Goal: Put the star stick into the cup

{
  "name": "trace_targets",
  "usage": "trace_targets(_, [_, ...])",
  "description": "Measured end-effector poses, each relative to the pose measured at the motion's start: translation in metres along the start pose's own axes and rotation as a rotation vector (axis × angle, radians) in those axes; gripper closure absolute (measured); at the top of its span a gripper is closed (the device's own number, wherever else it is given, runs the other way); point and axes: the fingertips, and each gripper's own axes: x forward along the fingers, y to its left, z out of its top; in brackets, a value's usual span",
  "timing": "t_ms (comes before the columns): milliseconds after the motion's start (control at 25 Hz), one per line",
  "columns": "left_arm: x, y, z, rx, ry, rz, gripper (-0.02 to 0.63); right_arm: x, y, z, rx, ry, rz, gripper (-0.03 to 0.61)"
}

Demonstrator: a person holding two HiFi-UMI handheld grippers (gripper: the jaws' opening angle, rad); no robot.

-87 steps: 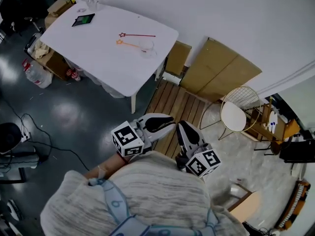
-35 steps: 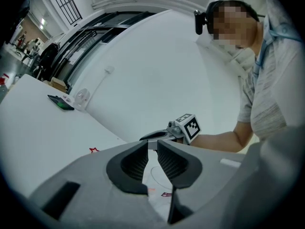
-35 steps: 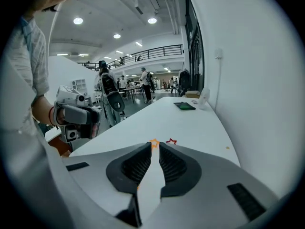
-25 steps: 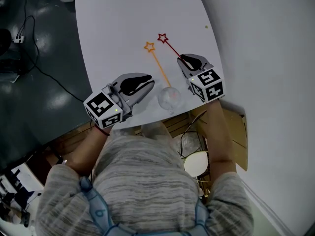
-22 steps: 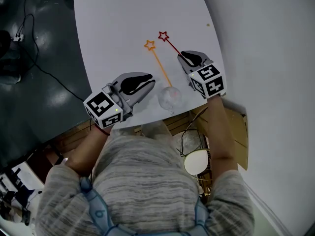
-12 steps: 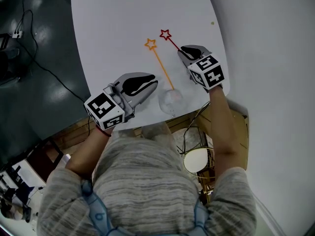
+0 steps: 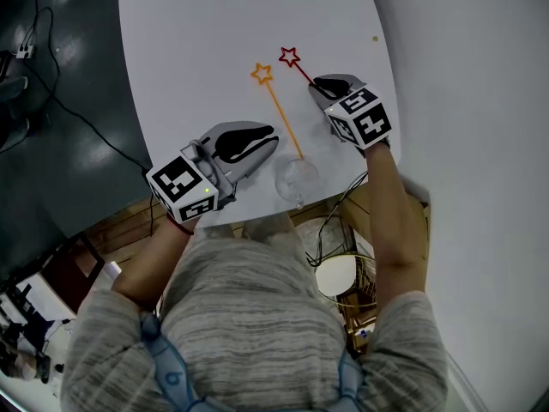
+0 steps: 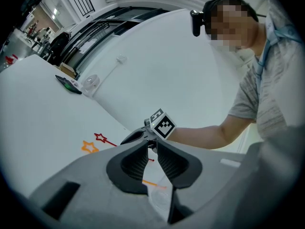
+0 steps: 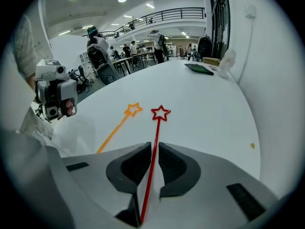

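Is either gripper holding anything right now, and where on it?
Nothing is clamped. The right gripper straddles the red star stick at its shaft, jaws slightly apart; the left gripper is empty.

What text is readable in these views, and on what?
No readable text anywhere.
On the left gripper and right gripper, the cubes carry only black-and-white square patterns, no letters or digits.
The dark device at the far end of the table: screen too small to read.
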Motion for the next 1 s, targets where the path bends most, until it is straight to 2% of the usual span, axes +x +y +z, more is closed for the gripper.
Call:
trace_targets(400, [0.010, -0.012, -0.010, -0.018, 0.017, -0.054, 0.545, 0.006, -0.007, -0.001, 0.042, 0.129, 0.097, 0.565])
trace_targets(800, [0.000, -0.014, -0.009, -0.018, 0.011, -0.050, 0.545, 0.004, -0.002, 0.004, -0.061, 0.245, 0.035, 0.565])
trace_targets(1000, [0.000, -0.014, -0.011, -0.016, 0.009, -0.051, 0.545, 0.009, -0.002, 0.001, -0.067, 0.261, 0.025, 0.565])
